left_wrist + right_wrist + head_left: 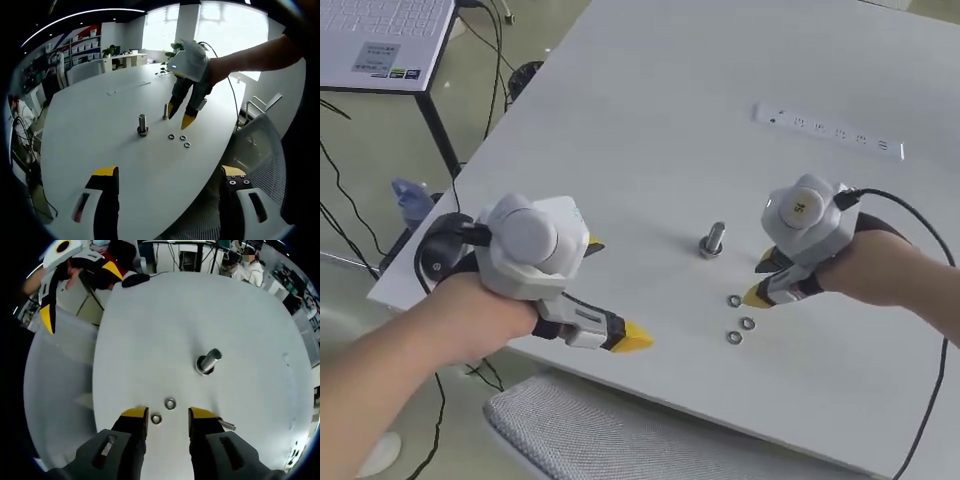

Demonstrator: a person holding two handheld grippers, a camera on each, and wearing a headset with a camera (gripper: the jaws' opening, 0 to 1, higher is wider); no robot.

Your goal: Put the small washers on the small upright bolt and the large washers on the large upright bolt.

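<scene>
Three washers [747, 323] lie flat and loose on the white desk [650, 120], in a close cluster near its front edge. None is on a bolt yet. They are too small to tell which are large and which small.

The large upright bolt [712, 240] stands just behind them. In the left gripper view the small upright bolt [165, 111] stands further back, close by the right tool's tips.

The right tool [758, 280] hangs over the cluster, released. In its own view one washer lies between the parted jaws and nothing is gripped. The left tool [615, 292] is held well apart at the desk's near edge, jaws wide and empty.

Judged step: first pick.

Risks:
- A thin washer flat on a smooth top may skid or flip out as the tips pinch.
- The neighbouring washers are close enough to get nudged.
- The small bolt may be knocked over by the right tool's jaw.
- Washer size may be misread, so it goes on the wrong bolt.
</scene>
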